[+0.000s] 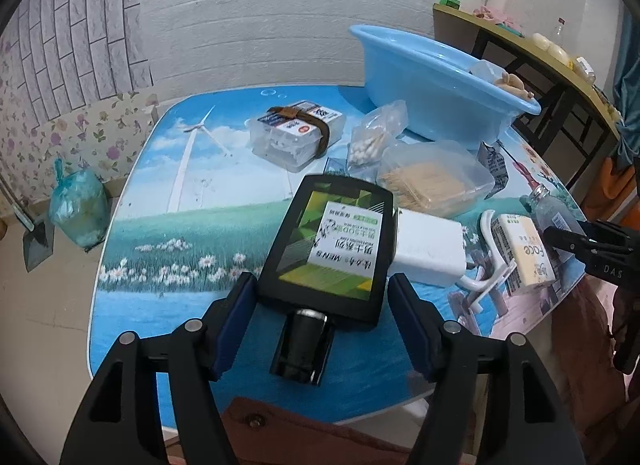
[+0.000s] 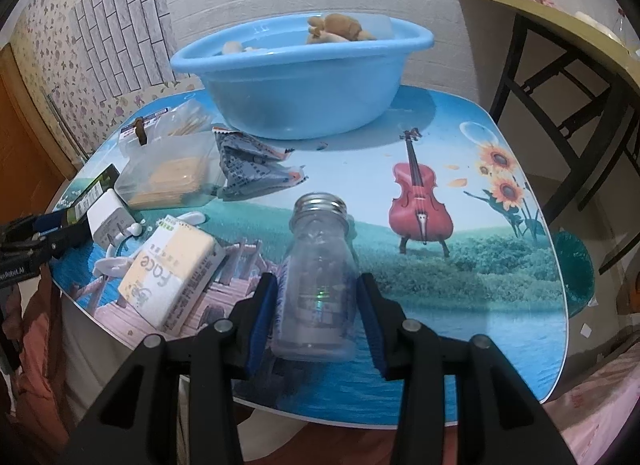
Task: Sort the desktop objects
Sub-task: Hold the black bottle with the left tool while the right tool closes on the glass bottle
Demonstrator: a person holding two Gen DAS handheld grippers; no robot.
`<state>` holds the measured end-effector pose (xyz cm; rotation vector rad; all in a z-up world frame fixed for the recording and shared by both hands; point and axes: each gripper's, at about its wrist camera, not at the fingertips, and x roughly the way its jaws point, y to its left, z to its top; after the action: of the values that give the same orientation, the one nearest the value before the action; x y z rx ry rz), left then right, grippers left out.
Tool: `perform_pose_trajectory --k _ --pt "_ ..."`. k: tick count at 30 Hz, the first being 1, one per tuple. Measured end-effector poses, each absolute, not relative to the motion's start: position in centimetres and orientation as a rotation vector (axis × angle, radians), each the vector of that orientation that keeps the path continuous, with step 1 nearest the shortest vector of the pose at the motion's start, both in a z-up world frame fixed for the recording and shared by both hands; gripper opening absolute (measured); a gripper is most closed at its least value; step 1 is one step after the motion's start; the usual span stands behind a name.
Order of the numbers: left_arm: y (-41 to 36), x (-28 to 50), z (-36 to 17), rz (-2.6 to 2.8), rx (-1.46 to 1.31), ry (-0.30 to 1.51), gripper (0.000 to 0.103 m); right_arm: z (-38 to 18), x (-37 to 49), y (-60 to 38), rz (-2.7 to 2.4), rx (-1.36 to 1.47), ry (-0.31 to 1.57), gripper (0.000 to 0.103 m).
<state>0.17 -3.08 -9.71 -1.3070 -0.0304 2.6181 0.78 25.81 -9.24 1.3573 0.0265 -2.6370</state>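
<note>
Black bottle (image 1: 332, 249) only in L view; R shows violin print (image 2: 420, 201)

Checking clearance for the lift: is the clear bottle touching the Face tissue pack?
Apart. The right wrist view shows a strip of bare tabletop between the clear bottle and the Face tissue pack.

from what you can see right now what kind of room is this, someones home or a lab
Most likely a lived-in room at home, not a lab. Floral wallpaper lines the wall, a low table with a printed scenery top holds toiletries and a blue plastic basin, and a tied rubbish bag sits on the floor.
</note>
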Motion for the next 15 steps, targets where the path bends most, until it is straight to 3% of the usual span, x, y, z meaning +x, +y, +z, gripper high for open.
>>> perform_pose_trajectory --k 8,13,15 --pt "-2.7 -0.9 -10.3 2.606 -1.304 -0.014 0.072 -9.4 0.8 25.7 -2.665 1.306 0.079 0.041" --pt "-2.7 -1.0 -10.6 2.611 -1.285 0.008 0.086 -9.5 0.9 26.2 -2.676 1.279 0.07 0.042" --pt "-2.7 -1.1 -10.8 2.617 -1.282 0.015 0.093 -9.5 1.0 26.3 -2.682 1.278 0.076 0.052"
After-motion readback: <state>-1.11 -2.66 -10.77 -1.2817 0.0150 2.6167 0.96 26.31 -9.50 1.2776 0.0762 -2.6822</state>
